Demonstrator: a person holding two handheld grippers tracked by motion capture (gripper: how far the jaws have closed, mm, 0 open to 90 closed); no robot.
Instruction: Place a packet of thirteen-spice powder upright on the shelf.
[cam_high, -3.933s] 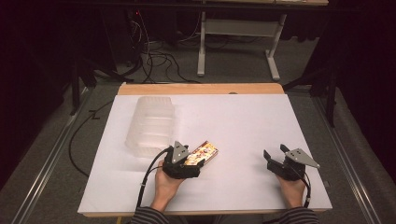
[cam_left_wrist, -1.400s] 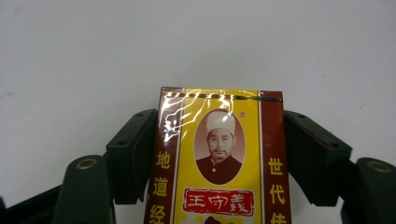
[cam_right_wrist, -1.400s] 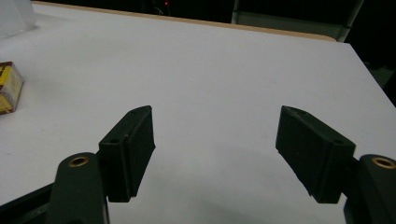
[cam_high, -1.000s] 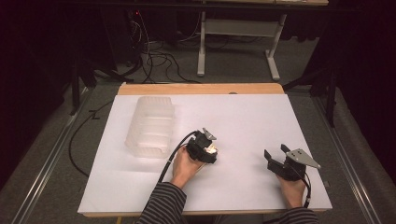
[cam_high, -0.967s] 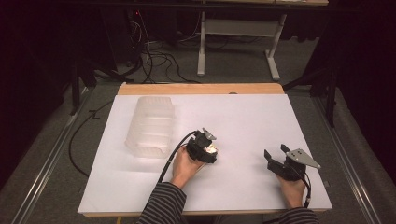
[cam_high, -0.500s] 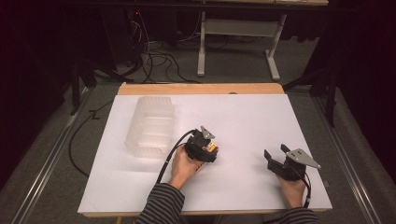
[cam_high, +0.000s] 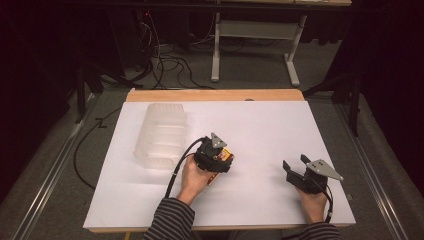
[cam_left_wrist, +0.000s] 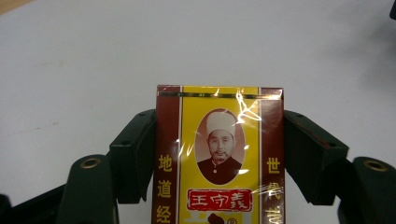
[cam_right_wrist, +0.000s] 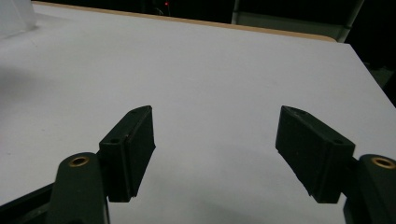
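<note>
White sheet covers the table (cam_high: 260, 125), with a strip of bare wood along its far edge and dark floor with cables beyond.

Red-and-yellow packet (cam_left_wrist: 218, 154) — film-wrapped, printed with an oval portrait and Chinese characters — sits between the two black jaws of the left gripper (cam_left_wrist: 219, 156). Both pads press flat on its long maroon sides, so the grip is closed on the packet's width. Its top edge stands out beyond the jaw tips, with white table surface behind it. In the high view the packet (cam_high: 225, 158) shows as a small orange-red patch just past the left gripper (cam_high: 216, 156), over the middle of the sheet.

Left hand (cam_high: 194, 176) wraps the gripper body from behind, forearm in a striped sleeve coming in from the near edge and angled slightly toward the right. Gripper is tilted, its grey plate uppermost, cable looping back along the wrist.

Clear plastic container (cam_high: 161, 135) lies just to the left of this gripper, close but apart from it.

Right gripper (cam_high: 296, 170) is well apart to the right, near the sheet's near-right corner — jaws spread wide with nothing between them, pointing across the table toward the far side. Right hand (cam_high: 312, 200) holds it low over the surface.
</note>
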